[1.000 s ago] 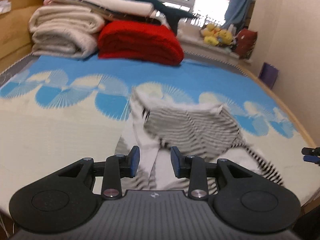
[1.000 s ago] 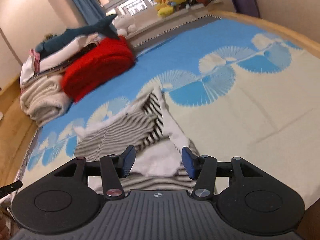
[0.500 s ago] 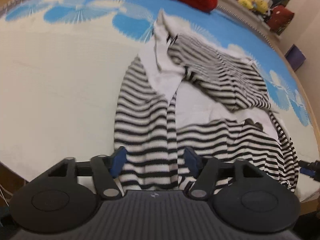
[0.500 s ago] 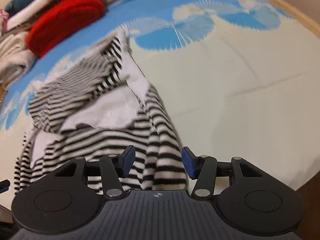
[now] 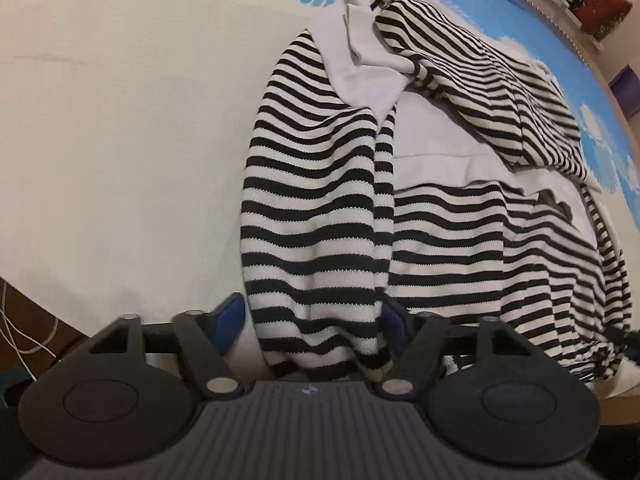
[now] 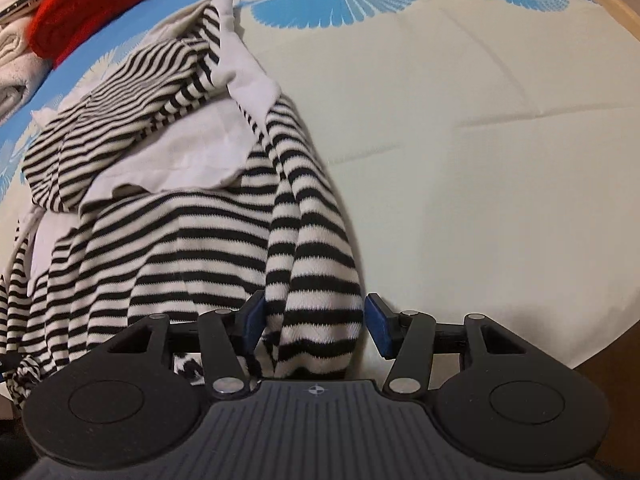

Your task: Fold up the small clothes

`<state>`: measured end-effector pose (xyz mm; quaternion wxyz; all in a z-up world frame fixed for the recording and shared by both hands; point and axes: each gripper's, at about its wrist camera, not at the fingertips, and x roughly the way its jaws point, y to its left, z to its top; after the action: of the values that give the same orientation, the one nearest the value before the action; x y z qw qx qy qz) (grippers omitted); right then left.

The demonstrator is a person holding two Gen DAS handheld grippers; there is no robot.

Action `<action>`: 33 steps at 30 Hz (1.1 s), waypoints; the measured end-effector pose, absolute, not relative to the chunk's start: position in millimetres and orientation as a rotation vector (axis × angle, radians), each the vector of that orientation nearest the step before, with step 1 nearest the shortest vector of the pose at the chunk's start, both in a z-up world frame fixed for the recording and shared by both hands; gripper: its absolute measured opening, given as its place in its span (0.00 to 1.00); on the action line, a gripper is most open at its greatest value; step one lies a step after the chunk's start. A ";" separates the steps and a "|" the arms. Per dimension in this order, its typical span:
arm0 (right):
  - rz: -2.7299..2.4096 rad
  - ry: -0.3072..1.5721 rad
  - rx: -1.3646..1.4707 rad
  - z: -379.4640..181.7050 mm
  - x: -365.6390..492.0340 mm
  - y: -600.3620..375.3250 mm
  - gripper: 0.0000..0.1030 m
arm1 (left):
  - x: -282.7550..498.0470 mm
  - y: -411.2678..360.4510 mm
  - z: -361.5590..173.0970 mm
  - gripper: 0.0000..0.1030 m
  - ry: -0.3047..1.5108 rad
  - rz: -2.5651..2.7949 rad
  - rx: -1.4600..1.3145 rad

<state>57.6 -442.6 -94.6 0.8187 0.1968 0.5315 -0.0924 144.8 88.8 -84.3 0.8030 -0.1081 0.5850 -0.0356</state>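
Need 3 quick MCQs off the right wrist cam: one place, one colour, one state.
1. Where does the red blanket lie?
A. Beyond the garment, upper left of the view
B. Between the fingers
C. To the right of the garment

2. What colours are the stripes of the garment?
A. Red and white
B. Black and white
C. Blue and yellow

3. How does the right gripper stand?
A. Shut on nothing
B. Open over bare bedding
C. Open, astride the striped sleeve

Key: 1 A, the red folds sit in the far upper-left corner; 2 B, dark and white bands cover the knit; 3 C, the sleeve lies between the fingers and one pad stands clear of it.
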 end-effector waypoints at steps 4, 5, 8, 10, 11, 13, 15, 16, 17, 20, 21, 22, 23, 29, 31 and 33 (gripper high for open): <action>-0.142 1.118 0.392 -92.2 54.8 -434.6 0.13 | 138.8 89.3 -71.6 0.07 1.200 -0.125 -0.229; -0.128 1.086 0.396 -85.4 52.5 -434.3 0.12 | 135.6 91.6 -63.9 0.07 1.176 -0.130 -0.244; -0.125 0.966 0.465 -56.8 39.8 -447.2 0.11 | 125.0 106.9 -38.6 0.07 1.091 -0.140 -0.343; -0.159 0.928 0.539 -45.4 28.6 -461.2 0.05 | 121.5 111.7 -35.0 0.08 1.083 -0.149 -0.357; -0.165 0.930 0.564 -45.7 24.4 -464.5 0.05 | 122.1 111.2 -39.2 0.08 1.109 -0.145 -0.350; -0.175 0.995 0.534 -57.2 24.2 -459.8 0.05 | 126.1 107.0 -53.1 0.09 1.188 -0.129 -0.313; -0.177 1.074 0.480 -71.8 31.7 -451.3 0.06 | 131.0 105.6 -67.0 0.17 1.256 -0.116 -0.315; -0.177 1.094 0.463 -76.9 34.8 -448.5 0.07 | 133.0 105.9 -69.2 0.22 1.263 -0.108 -0.321; -0.181 1.092 0.449 -77.6 37.3 -446.9 0.09 | 135.2 105.9 -69.2 0.32 1.262 -0.098 -0.321; -0.211 1.054 0.442 -74.9 41.4 -447.0 0.13 | 138.0 108.6 -66.7 0.39 1.252 -0.072 -0.338; -0.214 1.055 0.442 -75.6 42.0 -445.9 0.15 | 138.4 108.7 -67.2 0.43 1.256 -0.066 -0.340; -0.215 1.061 0.436 -76.5 42.8 -444.8 0.17 | 138.7 107.9 -68.2 0.45 1.262 -0.061 -0.334; -0.215 1.069 0.425 -77.8 46.4 -444.7 0.21 | 138.9 107.1 -69.4 0.48 1.269 -0.055 -0.323; -0.234 1.128 0.384 -92.4 50.9 -440.0 0.35 | 139.1 106.0 -78.6 0.51 1.291 -0.032 -0.301; -0.239 1.134 0.377 -94.8 52.7 -438.5 0.36 | 138.9 105.6 -80.4 0.51 1.291 -0.031 -0.297; -0.239 1.134 0.363 -95.8 51.8 -436.3 0.36 | 137.6 105.8 -80.5 0.51 1.291 -0.030 -0.290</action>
<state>51.8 -436.3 -95.8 0.8212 0.1705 0.5328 -0.1122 137.6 105.8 -80.5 0.7890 -0.1347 0.5993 -0.0138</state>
